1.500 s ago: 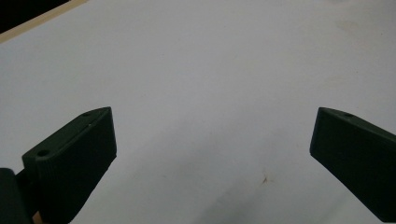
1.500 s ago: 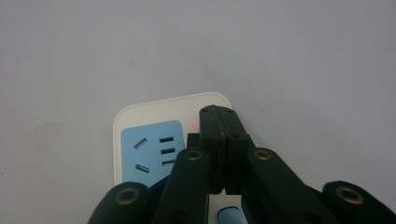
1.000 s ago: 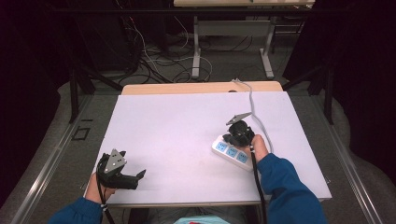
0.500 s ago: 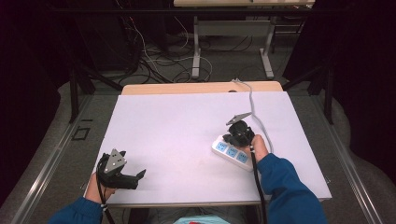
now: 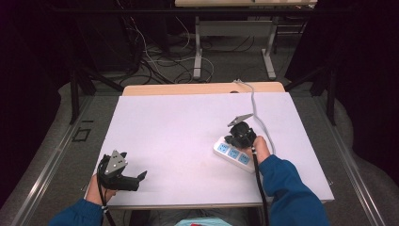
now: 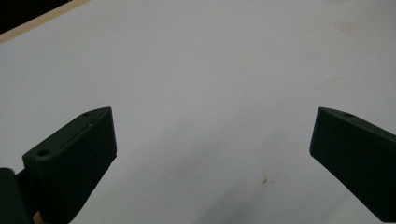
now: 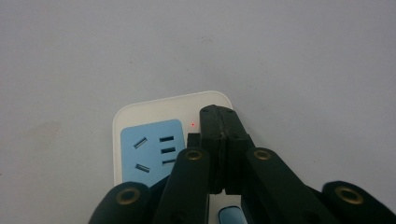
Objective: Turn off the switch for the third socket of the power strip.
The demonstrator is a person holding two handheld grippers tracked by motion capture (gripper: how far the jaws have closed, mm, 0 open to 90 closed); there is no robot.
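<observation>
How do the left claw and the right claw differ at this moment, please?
The left claw has its jaws wide apart, while the right claw has its jaws pressed shut together. The left claw has bare white table between its jaws, whereas the right claw's tips sit over the power strip, beside its small red light. Both are black, two-jawed and hand-held.

A lab: black curtains, tangled floor cables, bare work table
</observation>
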